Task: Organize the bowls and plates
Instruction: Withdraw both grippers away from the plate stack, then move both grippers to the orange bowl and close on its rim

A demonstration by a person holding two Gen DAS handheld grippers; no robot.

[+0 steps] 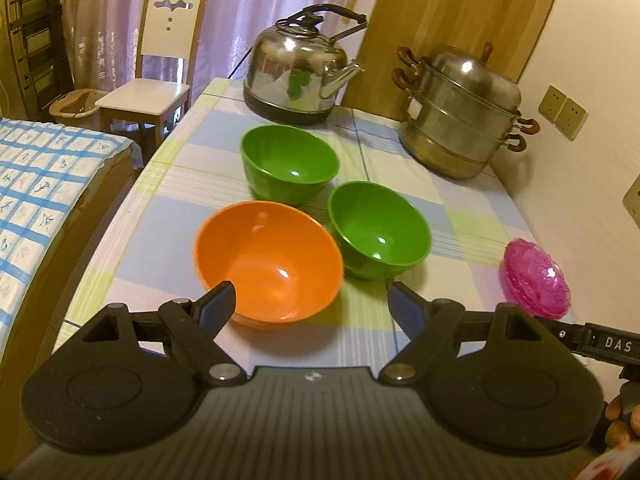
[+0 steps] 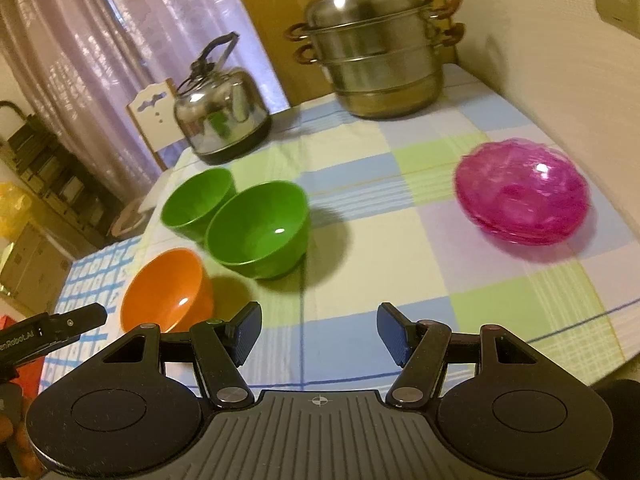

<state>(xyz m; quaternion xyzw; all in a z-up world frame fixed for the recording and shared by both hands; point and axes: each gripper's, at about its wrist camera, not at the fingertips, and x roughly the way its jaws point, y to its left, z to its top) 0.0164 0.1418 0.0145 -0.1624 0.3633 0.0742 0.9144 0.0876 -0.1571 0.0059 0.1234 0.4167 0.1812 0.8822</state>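
An orange bowl [image 1: 272, 258] sits on the checked tablecloth, with two green bowls behind it, one near [image 1: 378, 234] and one far [image 1: 290, 162]. A stack of pink translucent plates [image 1: 536, 278] lies to the right. My left gripper [image 1: 310, 300] is open, its left fingertip over the orange bowl's near rim. In the right wrist view my right gripper [image 2: 318, 330] is open and empty above the cloth, with the orange bowl [image 2: 166, 292] at its left, the green bowls [image 2: 260, 230] [image 2: 196, 202] ahead and the pink plates [image 2: 522, 196] at the right.
A steel kettle [image 1: 302, 66] and a stacked steel steamer pot [image 1: 460, 114] stand at the table's far end. A wall with sockets runs along the right. A white chair [image 1: 160, 64] and a bed with a blue checked cover [image 1: 44, 184] are at the left.
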